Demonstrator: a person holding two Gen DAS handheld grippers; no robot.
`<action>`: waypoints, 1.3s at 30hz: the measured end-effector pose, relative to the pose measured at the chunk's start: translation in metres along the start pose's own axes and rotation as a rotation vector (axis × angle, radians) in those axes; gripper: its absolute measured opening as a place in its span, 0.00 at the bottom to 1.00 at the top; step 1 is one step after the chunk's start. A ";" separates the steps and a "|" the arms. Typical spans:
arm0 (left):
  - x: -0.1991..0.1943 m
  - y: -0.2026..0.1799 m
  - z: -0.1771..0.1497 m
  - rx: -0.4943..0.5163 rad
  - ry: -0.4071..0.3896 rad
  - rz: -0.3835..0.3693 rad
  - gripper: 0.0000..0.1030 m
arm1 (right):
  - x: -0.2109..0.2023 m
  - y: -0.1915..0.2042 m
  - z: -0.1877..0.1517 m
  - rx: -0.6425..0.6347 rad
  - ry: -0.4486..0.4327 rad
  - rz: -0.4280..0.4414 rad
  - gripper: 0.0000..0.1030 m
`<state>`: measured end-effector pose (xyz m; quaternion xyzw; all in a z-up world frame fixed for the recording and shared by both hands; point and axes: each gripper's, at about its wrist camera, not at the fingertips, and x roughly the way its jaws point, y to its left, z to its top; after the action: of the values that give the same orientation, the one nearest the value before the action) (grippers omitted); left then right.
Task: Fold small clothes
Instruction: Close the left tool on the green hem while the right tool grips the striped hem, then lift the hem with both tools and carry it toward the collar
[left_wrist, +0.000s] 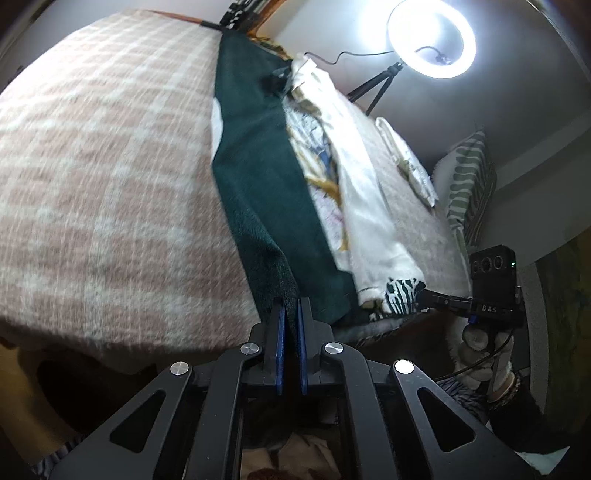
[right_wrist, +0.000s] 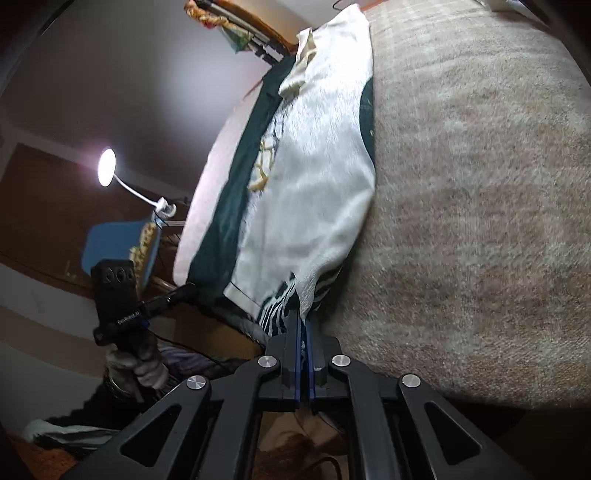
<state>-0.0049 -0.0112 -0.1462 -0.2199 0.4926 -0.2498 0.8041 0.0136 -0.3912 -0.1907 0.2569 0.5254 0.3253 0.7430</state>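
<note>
1. Lying across a bed covered by a pink-and-cream checked fuzzy blanket (left_wrist: 110, 177), a small garment of dark green knit fabric (left_wrist: 258, 177) with a white satin lining printed in gold and blue (left_wrist: 354, 192) is spread out lengthwise, running away from both cameras.
2. Left tool (left_wrist: 290, 314): jaws drawn narrow, blue pads pinching the near corner of the dark green knit edge; the fabric rises in a small peak between the pads.
3. Right tool (right_wrist: 303, 325): jaws likewise drawn together, pinching the near corner of the white lining side, where a green-and-white zebra-striped hem (right_wrist: 275, 306) shows (cloth visibly enters the gap between the pads).
4. The two tools hold opposite near corners of the same garment; each appears in the other's view with a gloved hand (left_wrist: 480, 339) gripping its handle.
5. Garment's far end reaches towards the far edge of the bed; a cream collar (right_wrist: 306, 51) is folded there.
6. Surroundings: lit white ring light on a black tripod (left_wrist: 430, 37) beyond the bed; green-and-white striped cushion (left_wrist: 469, 173) at the bed's right; a small round white lamp on a bent neck (right_wrist: 107, 166) in the right wrist view.
7. Both frames are slightly motion-blurred; finer fabric detail unreadable.
</note>
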 end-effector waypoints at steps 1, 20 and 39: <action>-0.001 -0.001 0.002 0.005 -0.007 -0.003 0.04 | -0.002 0.000 0.002 0.004 -0.010 0.008 0.00; -0.022 -0.005 0.093 -0.002 -0.156 -0.002 0.02 | -0.015 0.017 0.078 0.025 -0.132 0.019 0.00; -0.019 0.027 0.063 -0.104 -0.013 0.058 0.46 | -0.022 0.017 0.066 0.039 -0.110 0.043 0.00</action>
<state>0.0493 0.0286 -0.1234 -0.2488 0.5058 -0.1988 0.8017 0.0676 -0.3994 -0.1441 0.3003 0.4843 0.3163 0.7584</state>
